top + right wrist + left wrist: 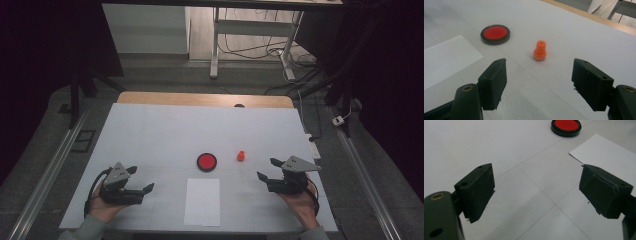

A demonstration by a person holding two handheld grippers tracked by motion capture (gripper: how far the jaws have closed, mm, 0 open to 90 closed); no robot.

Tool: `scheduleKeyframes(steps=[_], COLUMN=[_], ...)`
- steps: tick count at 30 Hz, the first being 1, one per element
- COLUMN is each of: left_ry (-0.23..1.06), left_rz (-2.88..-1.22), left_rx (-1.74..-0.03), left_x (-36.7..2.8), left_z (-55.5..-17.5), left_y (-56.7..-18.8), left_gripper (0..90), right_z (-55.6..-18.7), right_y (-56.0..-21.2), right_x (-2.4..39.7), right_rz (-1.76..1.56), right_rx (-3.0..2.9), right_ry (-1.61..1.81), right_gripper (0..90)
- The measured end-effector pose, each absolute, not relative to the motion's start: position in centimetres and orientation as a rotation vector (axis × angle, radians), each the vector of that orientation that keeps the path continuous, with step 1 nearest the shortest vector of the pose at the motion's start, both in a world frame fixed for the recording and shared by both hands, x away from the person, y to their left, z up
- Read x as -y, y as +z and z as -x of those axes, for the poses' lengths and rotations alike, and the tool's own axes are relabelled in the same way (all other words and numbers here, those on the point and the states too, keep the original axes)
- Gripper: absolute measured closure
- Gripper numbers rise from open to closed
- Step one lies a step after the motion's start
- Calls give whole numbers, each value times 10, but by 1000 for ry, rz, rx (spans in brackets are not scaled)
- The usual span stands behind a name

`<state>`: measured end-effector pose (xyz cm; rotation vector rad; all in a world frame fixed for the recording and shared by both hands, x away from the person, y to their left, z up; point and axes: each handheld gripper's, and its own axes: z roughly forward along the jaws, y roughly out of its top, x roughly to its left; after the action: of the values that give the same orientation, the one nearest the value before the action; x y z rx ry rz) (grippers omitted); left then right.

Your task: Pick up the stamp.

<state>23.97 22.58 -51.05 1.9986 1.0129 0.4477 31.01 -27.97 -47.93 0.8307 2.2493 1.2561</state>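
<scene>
From above, my forearms run off the bottom edge, and a small dark thing (239, 105) at the table's far edge is too small to tell. Along my left gripper (536, 192), the white sheet of paper (606, 157) is cut by the right edge. Along my right gripper (539, 82), it runs off the left.

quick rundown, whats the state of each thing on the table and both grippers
left gripper: open, nothing between its jaws
right gripper: open, nothing between its jaws
orange stamp: upright on the table, not held
red ink pad: lid off, red surface showing, flat on the table
white sheet of paper: flat, blank, between the two grippers
</scene>
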Motion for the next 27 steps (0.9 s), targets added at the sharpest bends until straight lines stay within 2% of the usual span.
scheduleKeyframes(steps=[27], left_ry=[438], left_rz=[-2010], left_rx=[-1006], left_x=[-223], left_z=[-243], left_y=[-513], left_gripper=[134], right_z=[-353], right_y=[-479], right_x=[238], right_rz=[-841], right_rx=[-2310], right_ry=[1192], right_gripper=[293])
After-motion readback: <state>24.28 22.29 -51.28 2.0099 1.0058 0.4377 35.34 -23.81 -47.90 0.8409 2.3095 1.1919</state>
